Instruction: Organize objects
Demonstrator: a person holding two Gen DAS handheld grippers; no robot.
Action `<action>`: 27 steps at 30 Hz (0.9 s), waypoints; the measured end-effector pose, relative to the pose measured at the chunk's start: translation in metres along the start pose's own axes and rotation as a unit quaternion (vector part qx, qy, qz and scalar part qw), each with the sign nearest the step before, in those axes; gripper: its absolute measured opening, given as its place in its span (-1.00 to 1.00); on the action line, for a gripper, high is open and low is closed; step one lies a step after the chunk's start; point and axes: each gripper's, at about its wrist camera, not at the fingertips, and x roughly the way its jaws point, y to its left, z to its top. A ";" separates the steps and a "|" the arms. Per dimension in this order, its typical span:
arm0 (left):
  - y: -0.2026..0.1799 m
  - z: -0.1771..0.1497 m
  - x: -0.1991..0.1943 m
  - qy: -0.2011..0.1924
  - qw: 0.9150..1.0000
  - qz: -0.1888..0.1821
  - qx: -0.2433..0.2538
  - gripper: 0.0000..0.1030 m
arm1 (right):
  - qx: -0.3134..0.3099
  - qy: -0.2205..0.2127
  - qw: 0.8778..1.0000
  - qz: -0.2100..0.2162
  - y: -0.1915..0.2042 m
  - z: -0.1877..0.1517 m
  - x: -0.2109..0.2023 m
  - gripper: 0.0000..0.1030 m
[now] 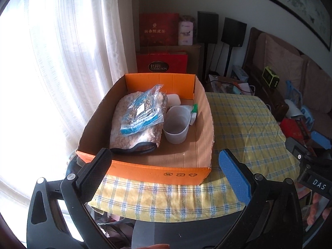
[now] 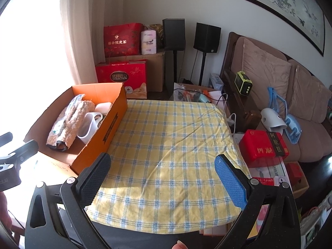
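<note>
Hovering wide apart and empty, the left gripper (image 1: pixel 164 176) and right gripper (image 2: pixel 162 178) faced the orange box (image 1: pixel 157 171); towel (image 1: pixel 137 124), bag (image 1: pixel 143 110) and cup (image 1: pixel 176 124) lay inside, so tidying seemed nearly finished.

A sofa (image 2: pixel 290 95) with tan cushions stands along the right wall, beneath a framed painting (image 2: pixel 280 6). On its wooden armrest sits a green clock radio (image 2: pixel 244 82). A red tin (image 2: pixel 263 147) and a white shell-shaped device (image 2: pixel 271 118) rest at the sofa's front edge. To the left of the sofa stand two black speakers (image 2: pixel 191 35) on poles. Further left, beside a white curtain (image 1: pixel 68 41), red gift bags (image 2: pixel 122 58) are stacked.
</note>
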 end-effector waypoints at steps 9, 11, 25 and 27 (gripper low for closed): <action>-0.002 -0.001 0.000 -0.002 1.000 0.004 0.001 1.00 | 0.006 -0.007 1.000 -0.005 -0.004 0.001 -0.009 0.97; -0.001 -0.001 0.000 -0.001 1.000 0.000 -0.003 1.00 | 0.007 -0.012 1.000 -0.003 -0.004 0.002 -0.011 0.97; 0.003 0.002 0.000 -0.002 1.000 0.004 -0.013 1.00 | 0.004 -0.012 1.000 0.000 0.002 0.002 -0.011 0.97; 0.003 0.002 0.000 -0.002 1.000 0.005 -0.011 1.00 | 0.004 -0.012 1.000 0.000 0.002 0.002 -0.011 0.97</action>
